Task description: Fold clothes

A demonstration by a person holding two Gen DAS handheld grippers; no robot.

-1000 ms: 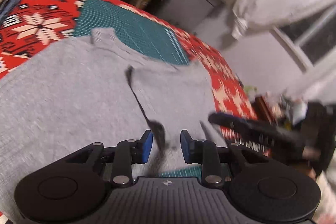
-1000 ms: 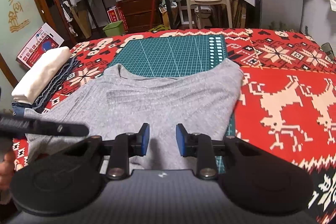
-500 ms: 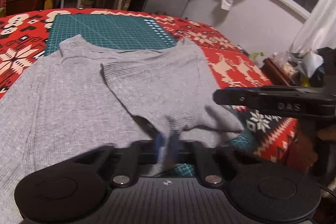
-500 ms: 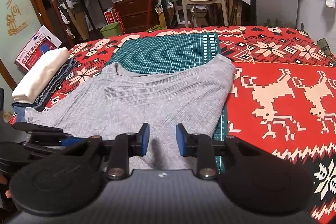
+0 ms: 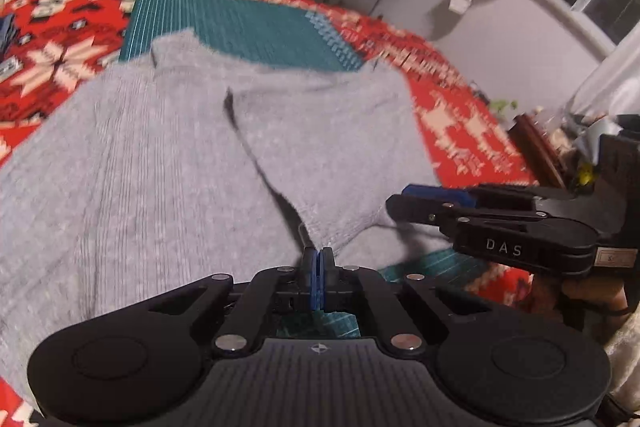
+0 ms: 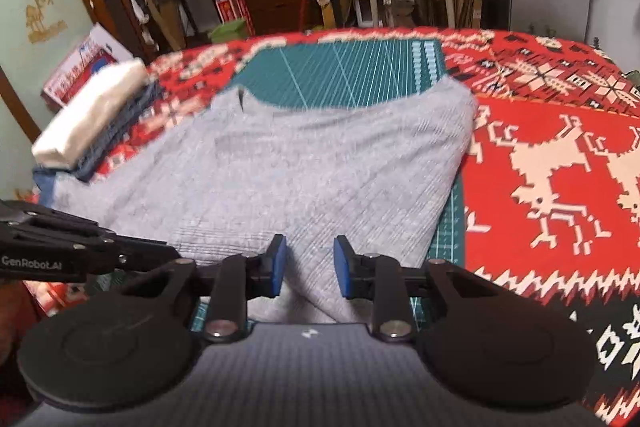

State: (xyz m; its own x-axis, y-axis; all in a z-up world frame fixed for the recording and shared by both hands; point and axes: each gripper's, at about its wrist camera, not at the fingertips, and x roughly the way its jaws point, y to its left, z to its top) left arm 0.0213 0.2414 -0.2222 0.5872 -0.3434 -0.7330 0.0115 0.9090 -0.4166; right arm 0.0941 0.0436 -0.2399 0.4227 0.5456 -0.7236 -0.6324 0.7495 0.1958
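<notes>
On the table [image 6: 560,131], over a red patterned cloth [image 6: 540,187] and green cutting mat [image 6: 340,75], grey ribbed sweater [image 6: 300,167] lies spread, collar at the far side, one side already laid over the body.

- Left tongs [image 5: 317,267]: pads pressed together, pinching the hem corner of the folded-over part at the near edge. Bite looks thin, just the edge of the knit.
- Right tongs [image 6: 307,267]: jaws closing, fabric ridge between the pads, not yet pinched.

Risks, as I judge them:
- Thin left bite could slip once the cloth is lifted; the flap would drop skewed.
- Right tongs may catch only the top layer, or both layers, so the fold drags the body out of square.
- Uneven lift between hands would twist the hem.
- Stack of folded clothes [image 6: 92,119] at left is well apart; little snag risk.
</notes>
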